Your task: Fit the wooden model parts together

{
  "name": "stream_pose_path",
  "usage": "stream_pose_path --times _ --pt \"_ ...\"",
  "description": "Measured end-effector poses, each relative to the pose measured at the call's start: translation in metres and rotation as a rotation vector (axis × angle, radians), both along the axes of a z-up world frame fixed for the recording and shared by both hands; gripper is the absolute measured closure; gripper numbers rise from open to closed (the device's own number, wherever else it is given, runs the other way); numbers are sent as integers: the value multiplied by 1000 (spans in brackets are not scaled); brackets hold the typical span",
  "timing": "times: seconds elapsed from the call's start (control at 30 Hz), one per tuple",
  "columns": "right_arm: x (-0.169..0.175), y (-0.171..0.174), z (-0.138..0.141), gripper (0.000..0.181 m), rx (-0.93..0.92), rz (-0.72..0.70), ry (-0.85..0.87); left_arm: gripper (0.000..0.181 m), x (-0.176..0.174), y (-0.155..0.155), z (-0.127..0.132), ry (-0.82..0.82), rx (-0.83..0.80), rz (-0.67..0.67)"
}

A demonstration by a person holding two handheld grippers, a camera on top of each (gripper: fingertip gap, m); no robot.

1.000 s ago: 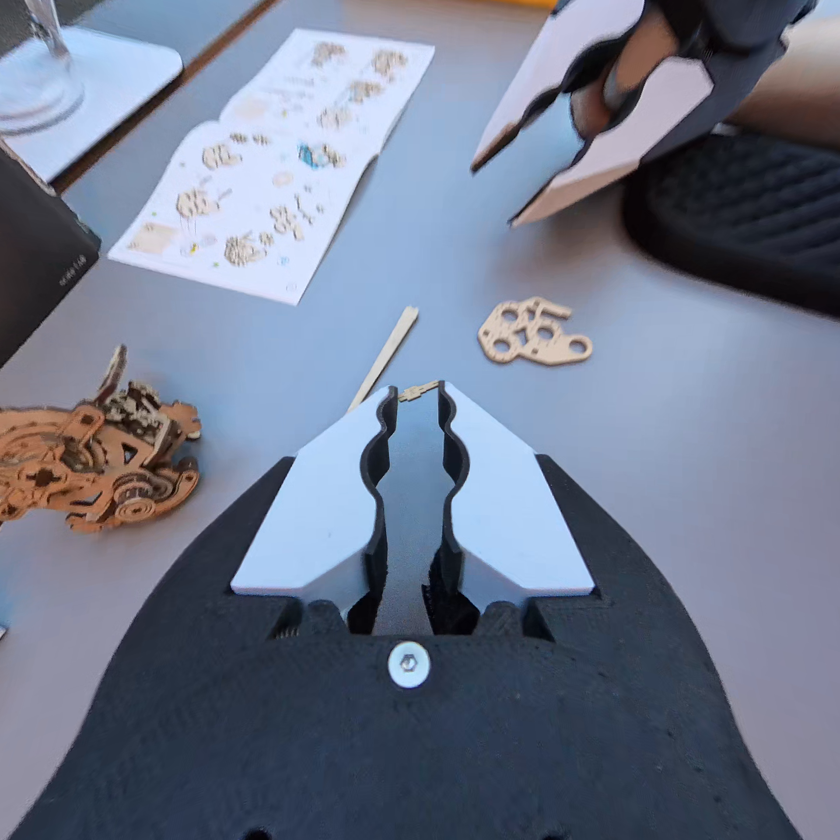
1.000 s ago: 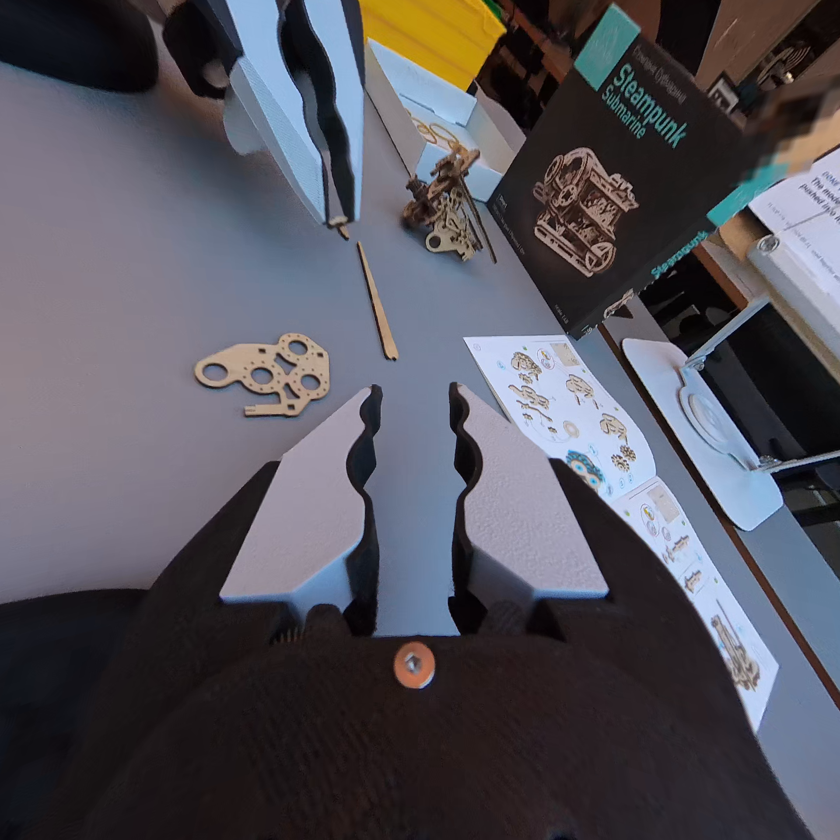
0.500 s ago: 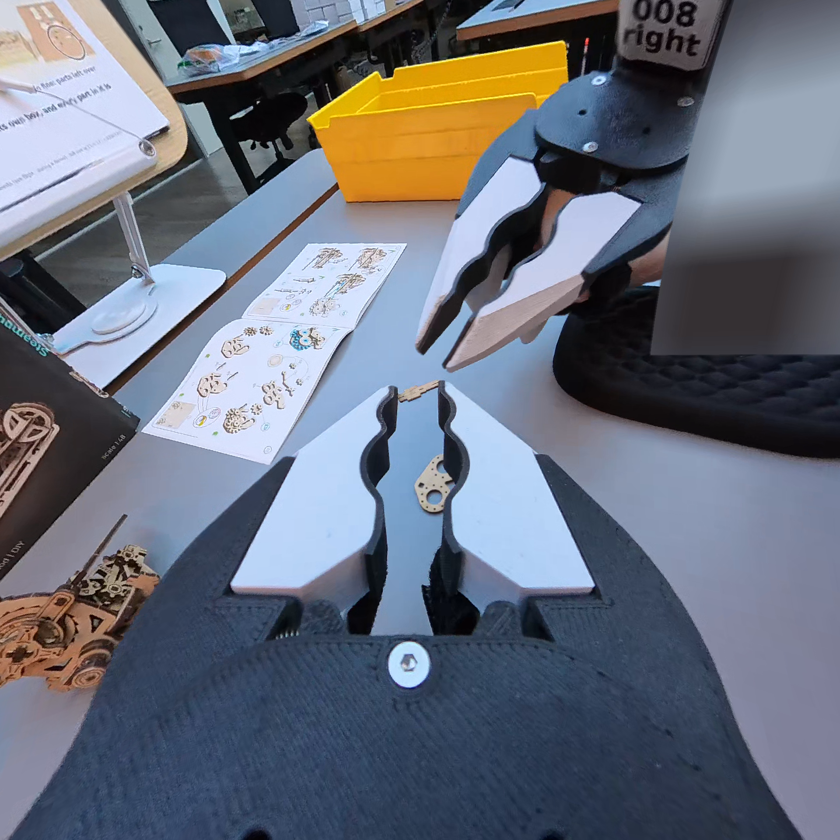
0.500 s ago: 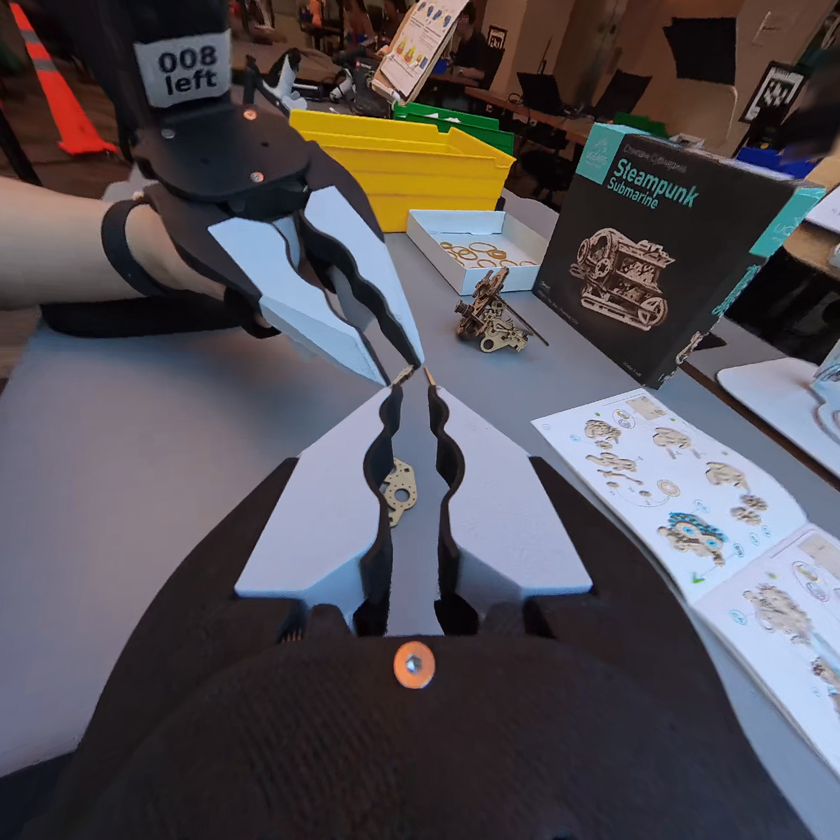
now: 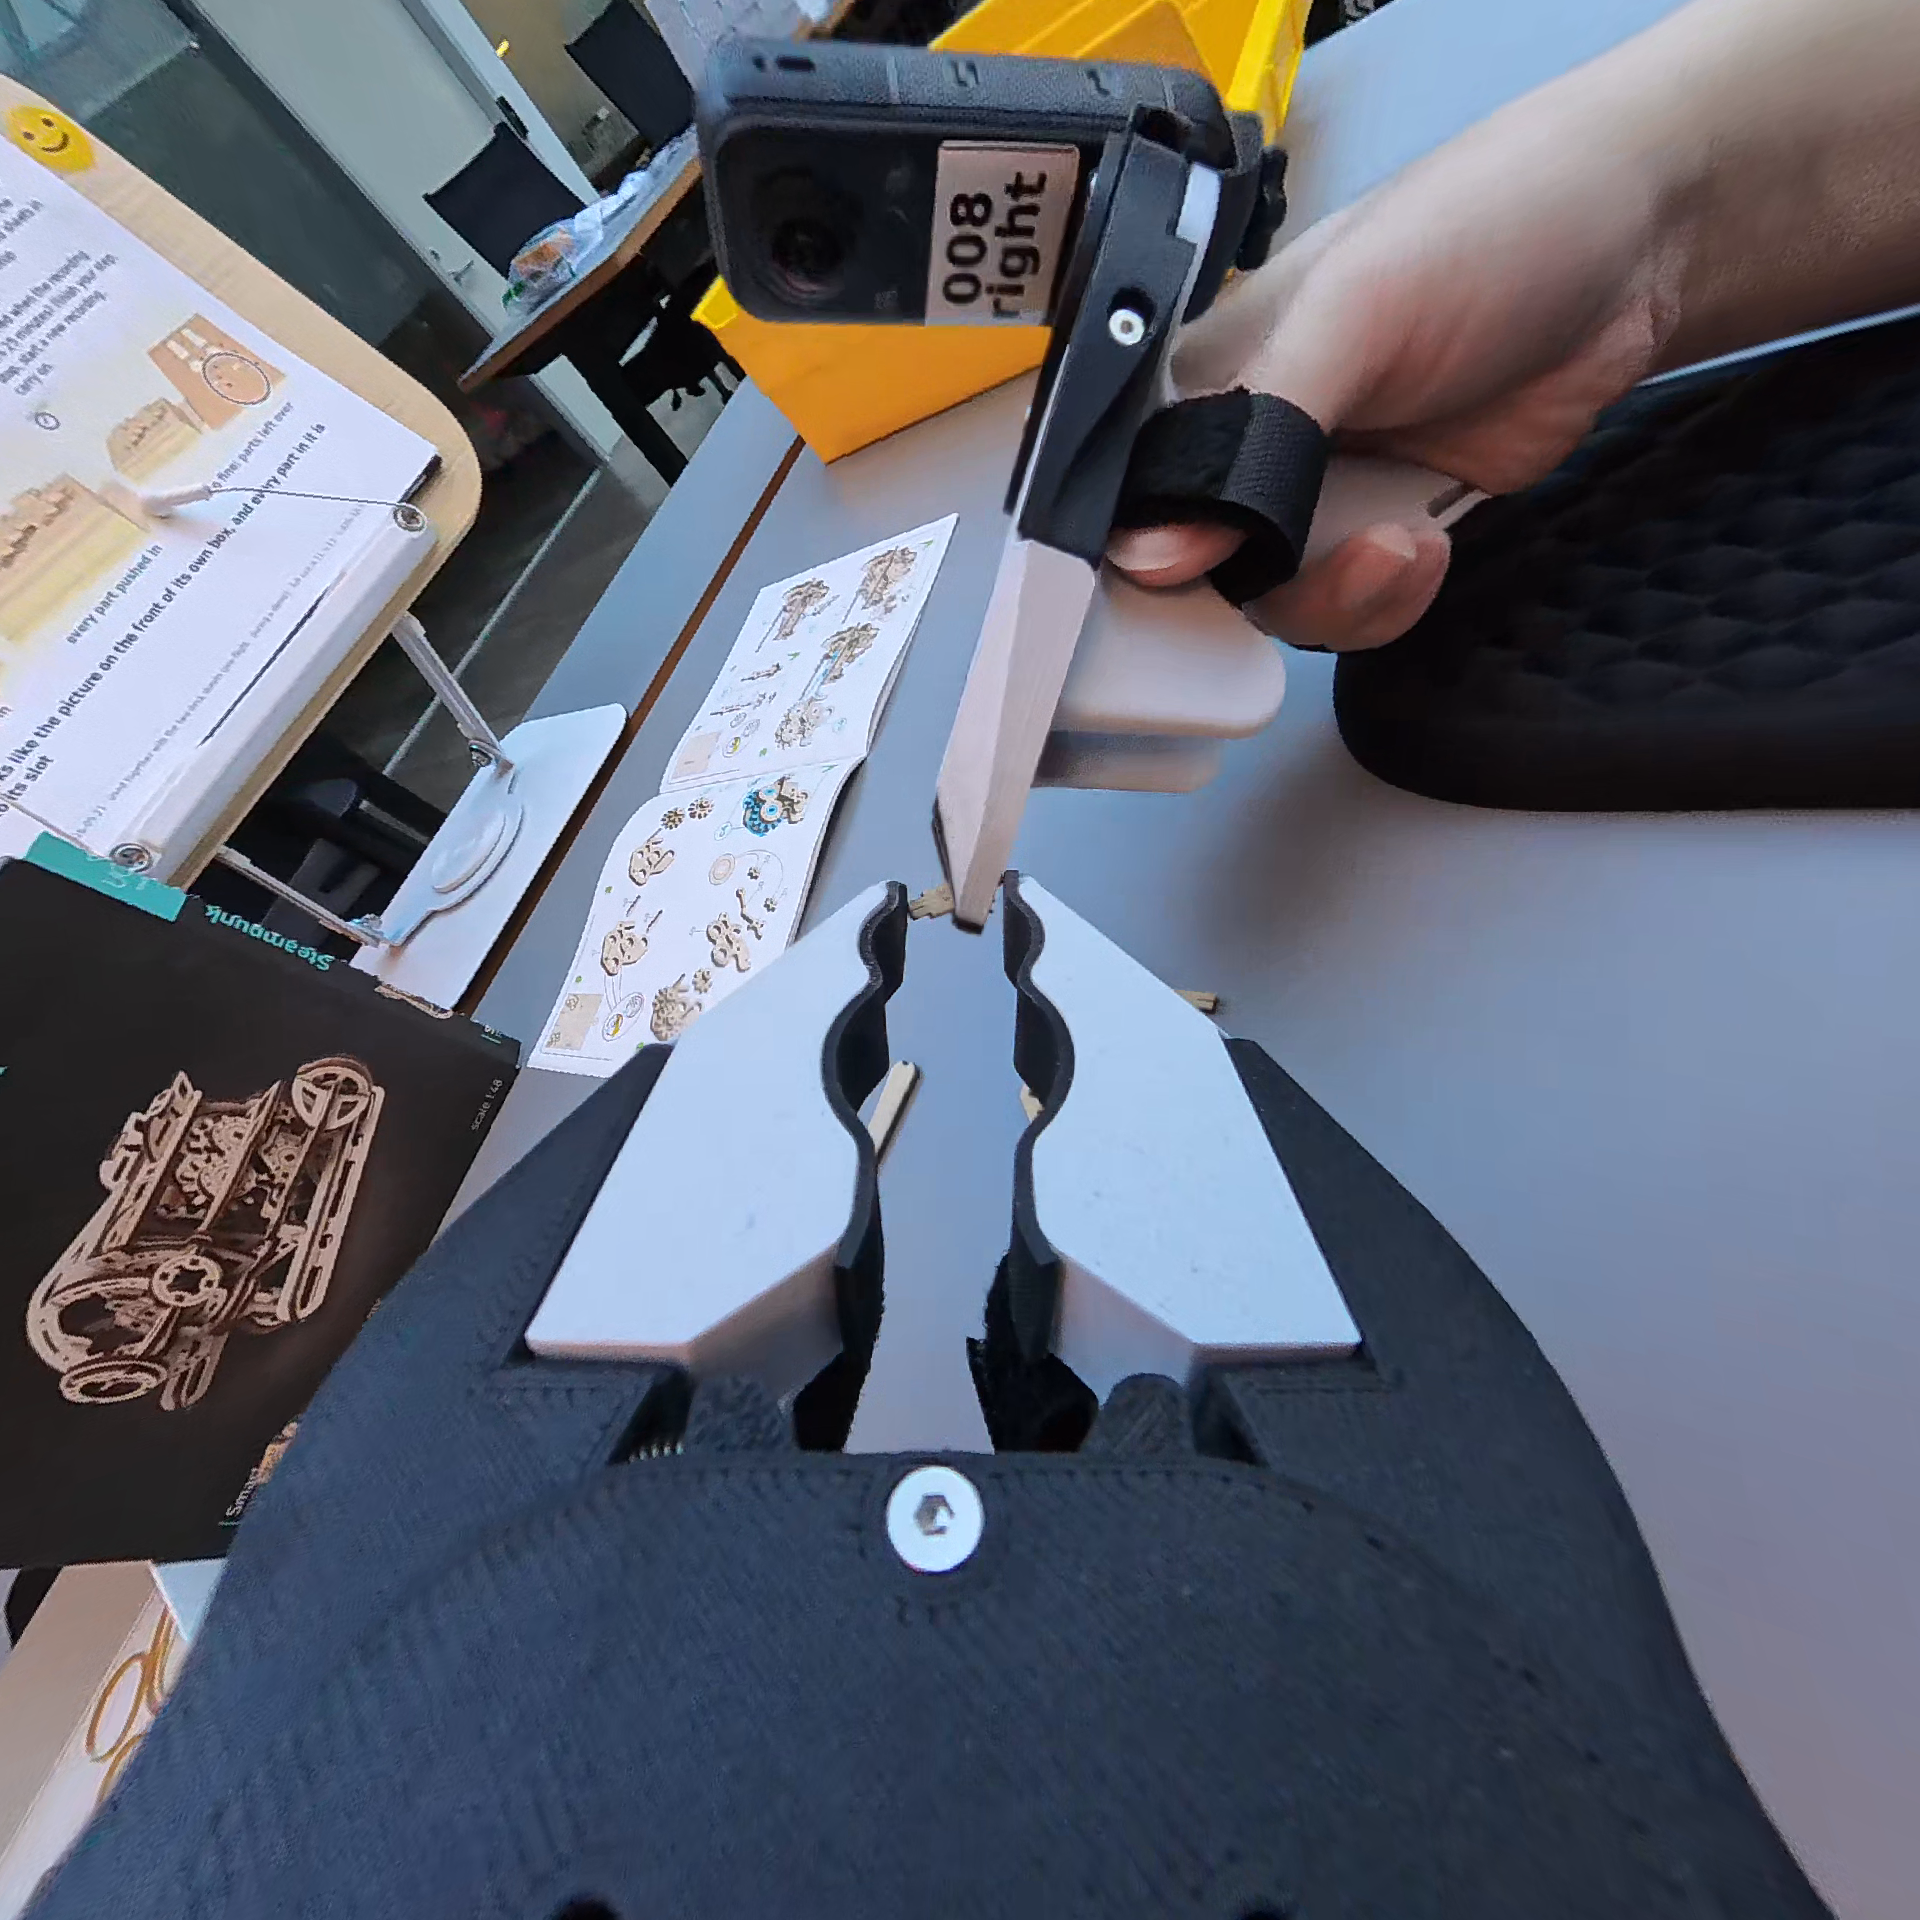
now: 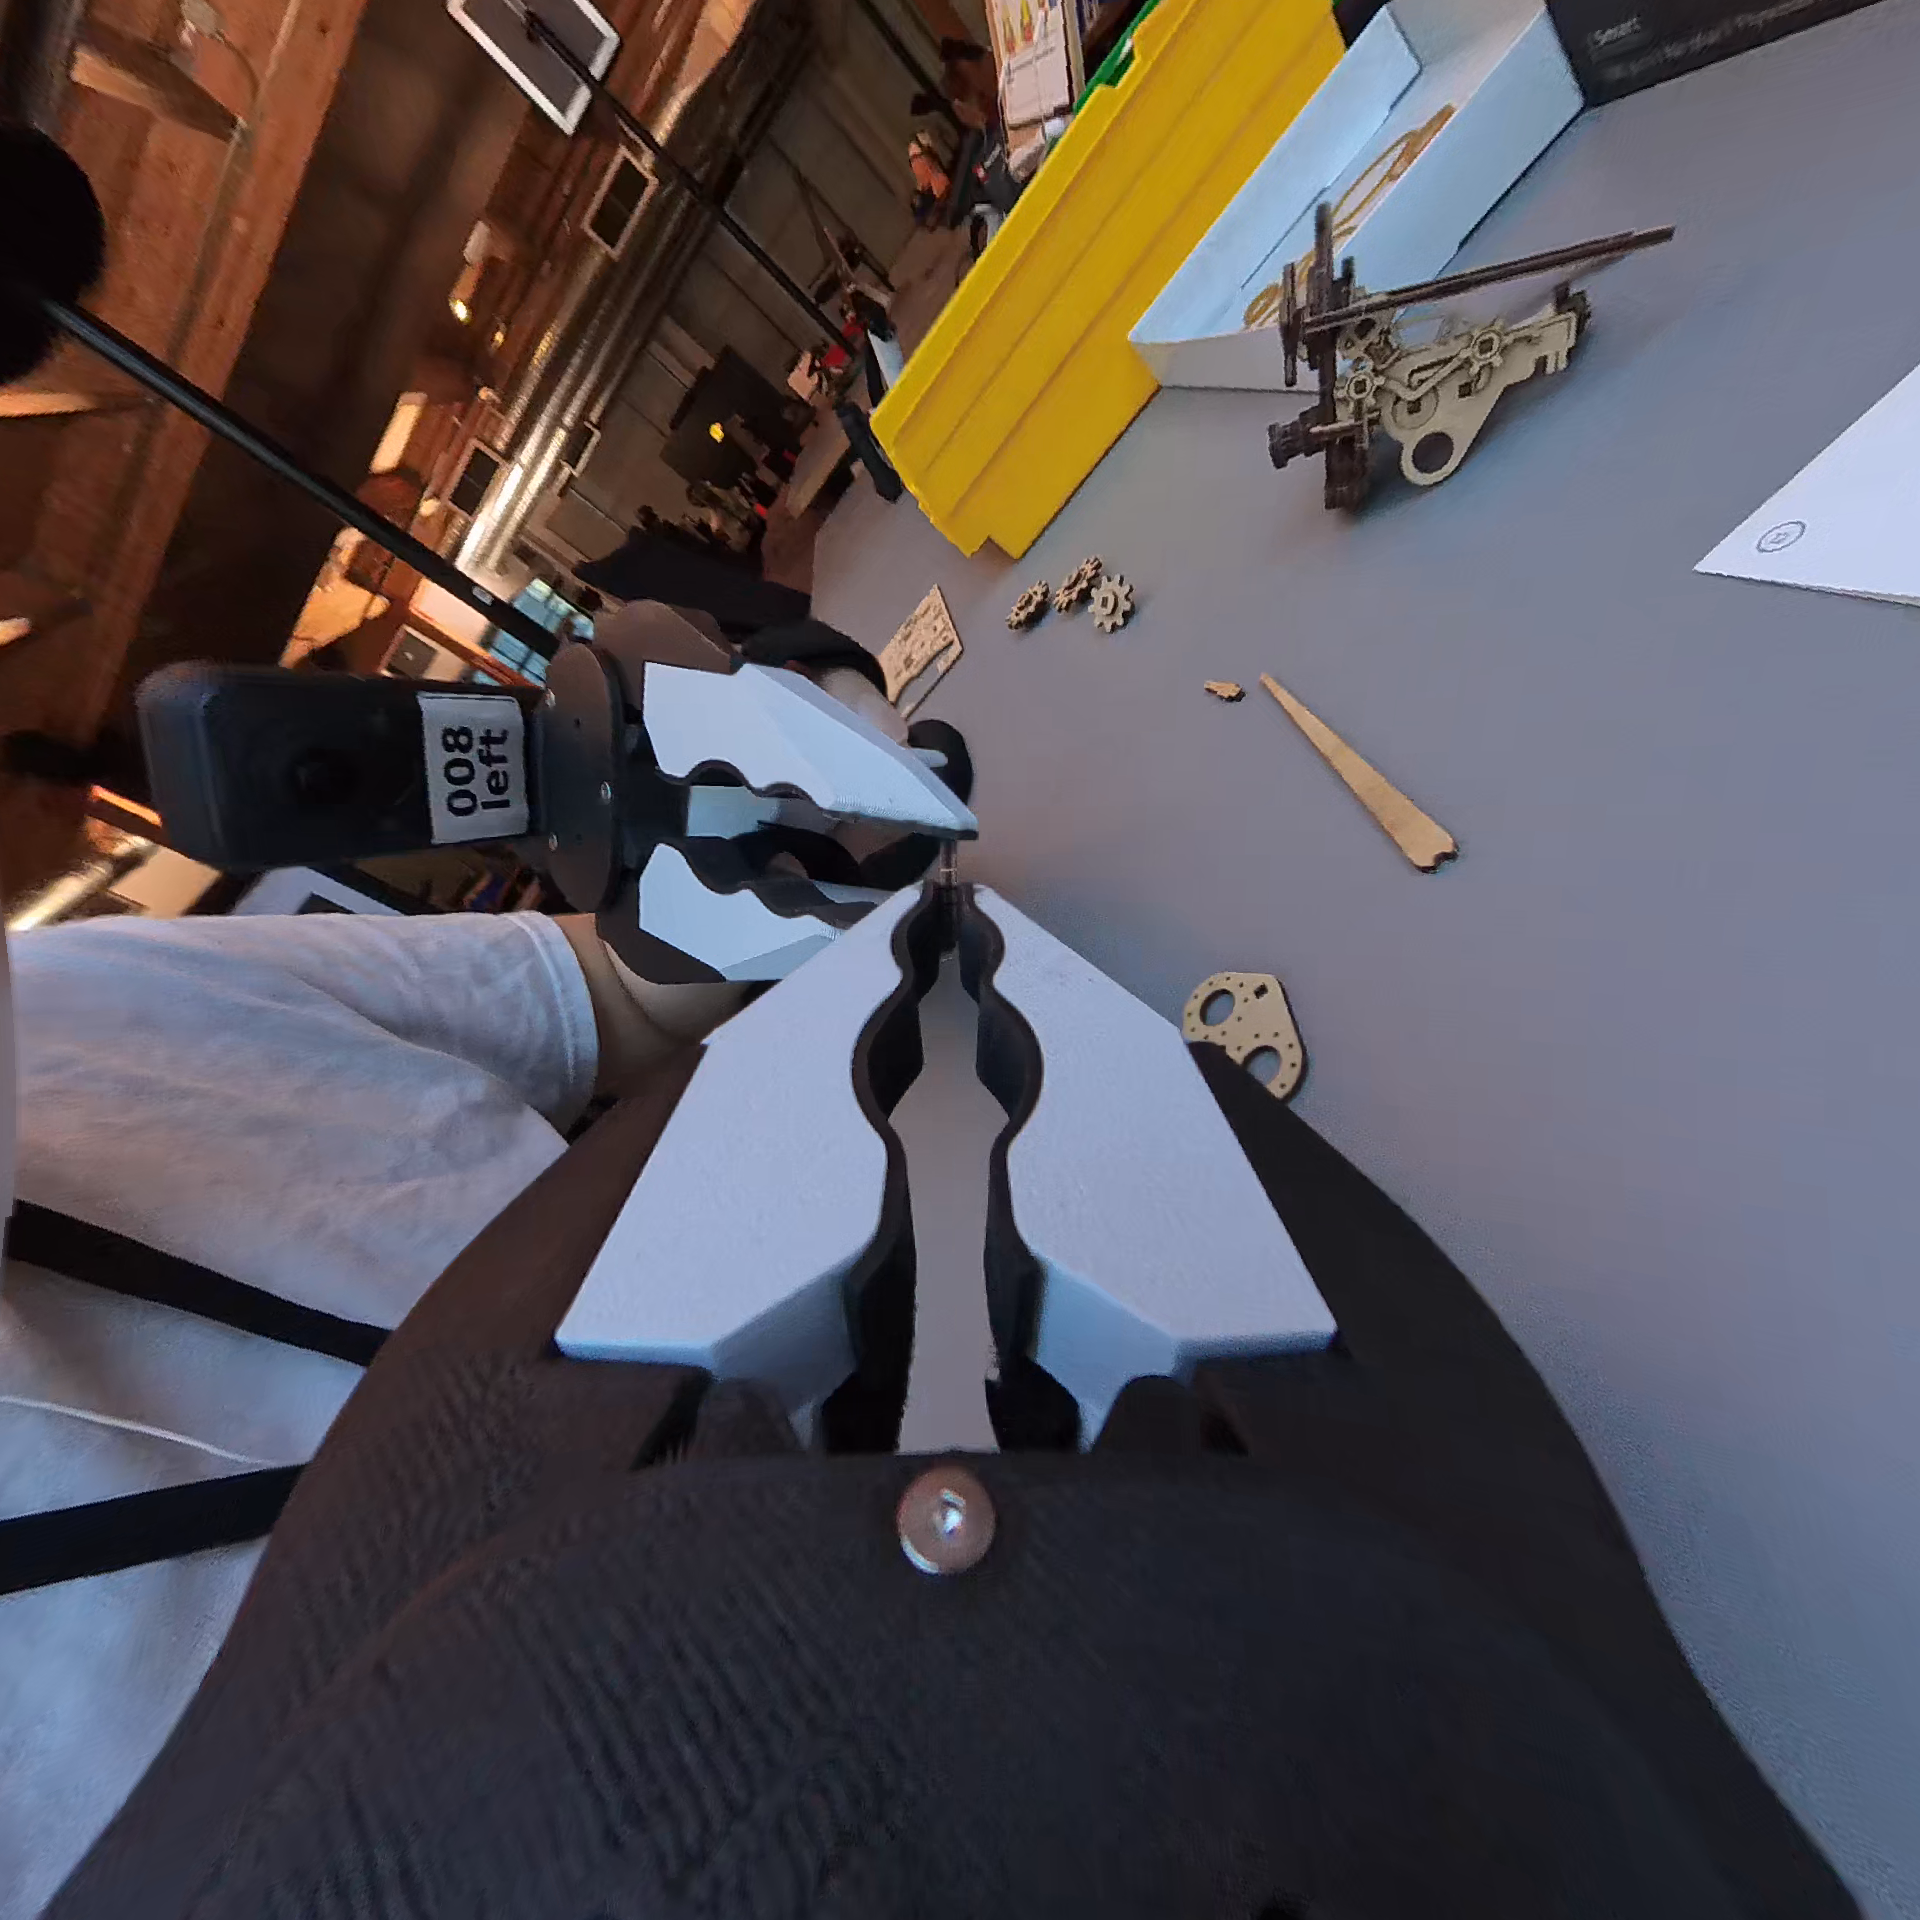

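Observation:
In the left wrist view my left gripper (image 5: pixel 951 904) is shut on a small flat wooden part (image 5: pixel 928 902), which spans the gap between its two fingertips above the grey table (image 5: pixel 1455 1039). My right gripper (image 5: pixel 971 916) comes down from above, turned on its side, and its closed tips pinch the same part at its right end. In the right wrist view my right gripper (image 6: pixel 945 906) is shut on the thin part (image 6: pixel 945 868). The left gripper's upper finger (image 6: pixel 831 758) reaches in from the left and touches the part's far end.
On the table lie a holed wooden plate (image 6: pixel 1247 1029), a tapered stick (image 6: pixel 1361 774), a tiny piece (image 6: pixel 1224 690), small gears (image 6: pixel 1075 597) and a partly built model (image 6: pixel 1423 384). A yellow bin (image 6: pixel 1091 260), a booklet (image 5: pixel 748 810), a black box (image 5: pixel 187 1195) and a black pad (image 5: pixel 1662 623) stand around. My two grippers' fingertips are within a few centimetres of each other.
My right gripper has rolled onto its side, closed in on the left gripper's tips and shut on the small part. The left gripper has kept its hold and tilted upward.

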State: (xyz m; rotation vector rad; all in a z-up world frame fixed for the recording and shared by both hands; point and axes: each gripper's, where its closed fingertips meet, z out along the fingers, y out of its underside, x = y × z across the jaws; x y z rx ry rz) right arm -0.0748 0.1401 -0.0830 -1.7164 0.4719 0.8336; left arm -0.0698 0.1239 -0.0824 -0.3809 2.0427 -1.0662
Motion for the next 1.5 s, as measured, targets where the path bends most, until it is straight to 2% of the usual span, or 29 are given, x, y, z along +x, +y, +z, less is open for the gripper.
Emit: stream_pose_path --times 0.1,0.17,0.3,0.4,0.63,0.83,1.1,1.17,1.2,1.27,1.37,1.43,1.5 --pt "7 -5 4 180 21 -3 36 157 -2 -1 2 41 -78 -32" --pt "9 -10 6 180 12 12 -23 154 -4 1 7 171 -249 -47" --pt "0 -15 9 180 -3 66 -228 156 -7 3 12 550 -593 -123" --pt "-8 -16 7 180 -22 104 -289 164 -11 -1 22 643 -731 -207" --pt "-16 -17 2 180 -38 142 -331 166 -15 -10 7 657 -621 -205" --pt "-22 -18 -3 180 -51 179 -340 180 -22 -15 3 687 -614 -254" --pt "-17 -16 -3 178 -38 143 -429 181 -19 -12 4 722 -676 -238" --pt "-12 -15 1 171 -17 110 -459 181 -16 -10 6 729 -710 -218" --pt "-11 -15 4 159 3 101 -488 181 -14 -8 7 736 -738 -204" --pt "-15 -18 18 139 104 98 -596 181 -9 -2 11 763 -829 -178" --pt "-9 -22 40 129 220 -40 -951 181 -3 8 24 824 -1043 -168" --pt "-6 -23 44 134 232 -118 -1203 181 -3 11 30 871 -1155 -182" --pt "-9 -18 37 140 203 -136 -1332 181 -3 11 33 891 -1217 -186"
